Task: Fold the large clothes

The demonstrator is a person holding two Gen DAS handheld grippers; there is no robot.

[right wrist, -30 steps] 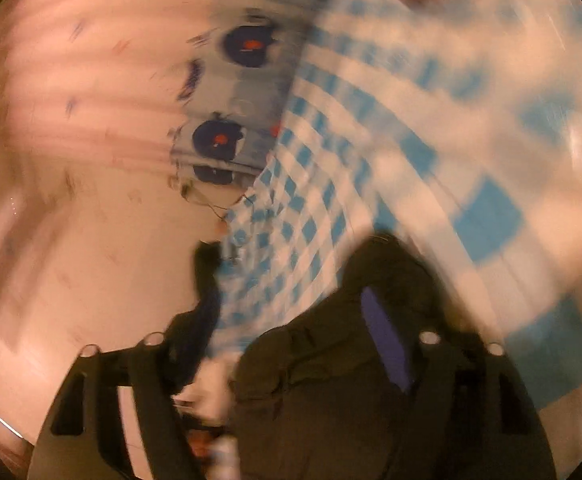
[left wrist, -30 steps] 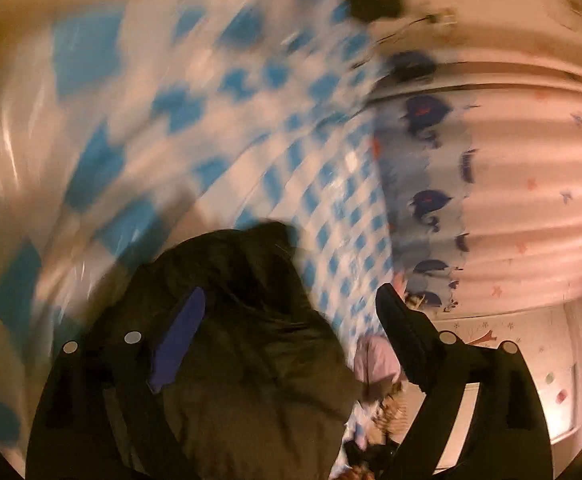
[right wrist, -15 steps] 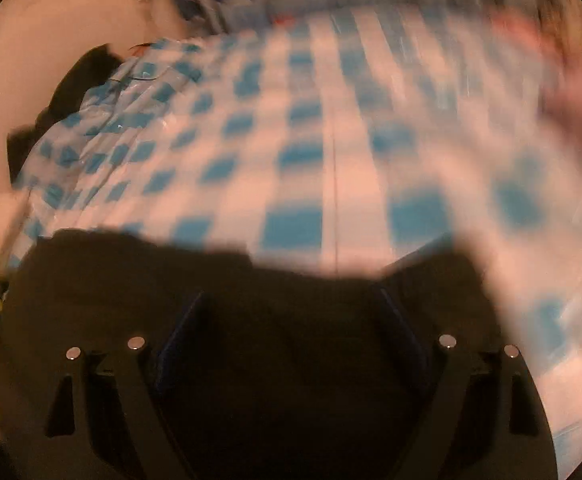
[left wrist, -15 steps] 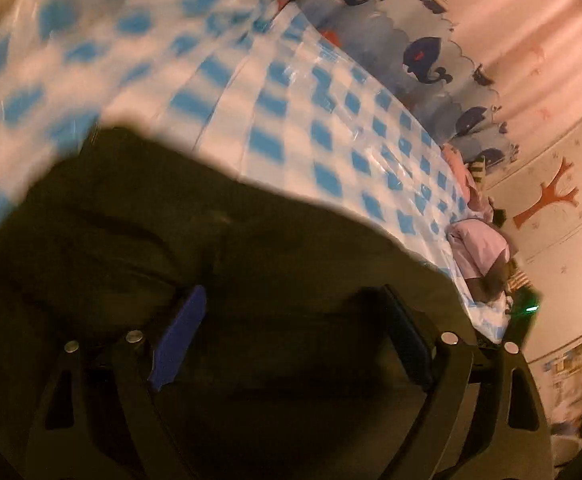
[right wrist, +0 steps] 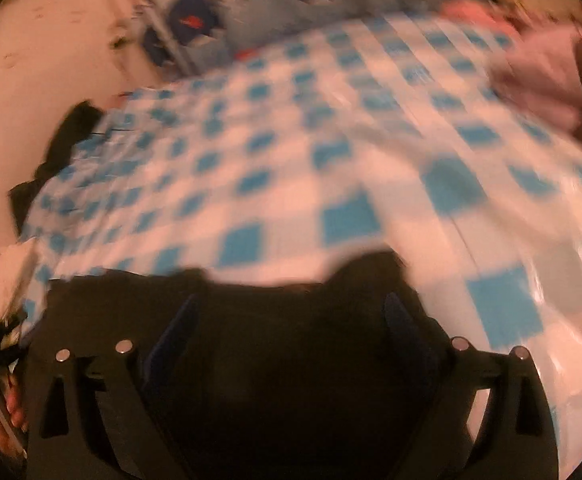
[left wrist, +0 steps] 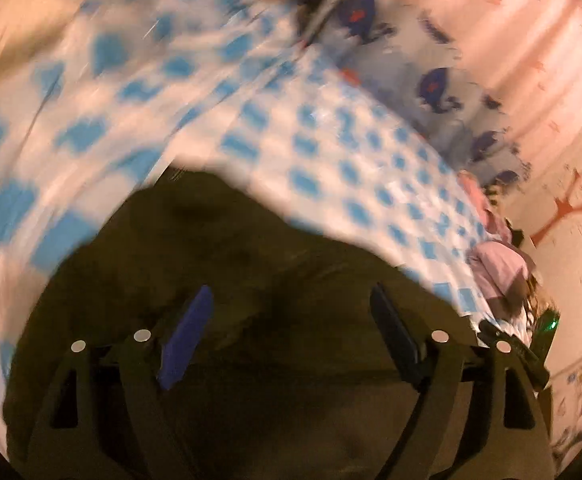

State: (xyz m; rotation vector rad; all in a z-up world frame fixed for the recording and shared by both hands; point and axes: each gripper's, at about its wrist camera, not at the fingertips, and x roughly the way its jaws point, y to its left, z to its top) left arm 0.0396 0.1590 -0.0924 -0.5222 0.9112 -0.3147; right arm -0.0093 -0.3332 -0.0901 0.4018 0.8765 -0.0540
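Note:
A large dark garment lies on the blue-and-white checked cloth and fills the lower half of both views; it also shows in the right wrist view. My left gripper is open, its fingers spread wide just above the garment. My right gripper is open too, fingers wide over the garment's far edge. Both views are motion-blurred.
Pink clothes are piled at the cloth's right edge, also seen in the right wrist view. A whale-print fabric and pink curtain stand behind. A dark item lies at the left edge.
A second ago both grippers held the garment lifted. They came down to the cloth, opened and let it go. Both cameras are still moving.

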